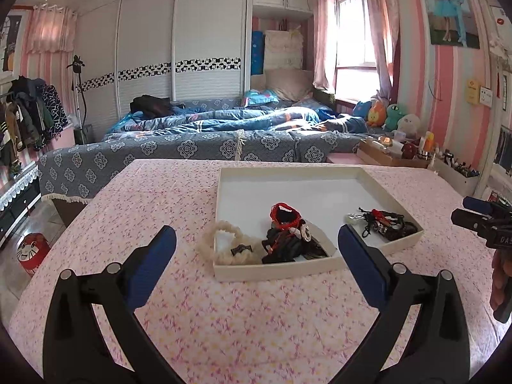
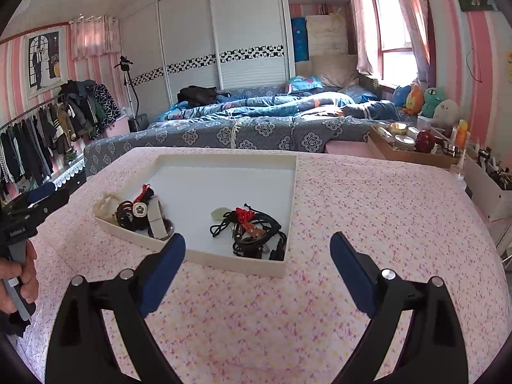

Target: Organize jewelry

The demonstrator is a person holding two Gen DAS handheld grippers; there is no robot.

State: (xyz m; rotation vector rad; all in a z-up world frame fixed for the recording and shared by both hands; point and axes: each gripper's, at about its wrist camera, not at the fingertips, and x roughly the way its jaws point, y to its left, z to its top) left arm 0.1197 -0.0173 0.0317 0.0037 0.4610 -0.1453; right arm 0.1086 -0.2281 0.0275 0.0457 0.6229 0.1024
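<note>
Both claws held clear above the worktop (image 1: 160,192), nothing gripped. Left claw (image 1: 256,249) spread wide; right claw (image 2: 257,256) likewise apart. Jewelry seen in white tray (image 1: 288,172): scrunchie pile (image 1: 288,240) at near-left corner, cord bracelets (image 1: 387,222) at near-right corner.

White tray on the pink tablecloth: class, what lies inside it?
The white tray holds two heaps: dark cords with a red bracelet, and black cords with a red knot. Anything beneath them is hidden.
</note>
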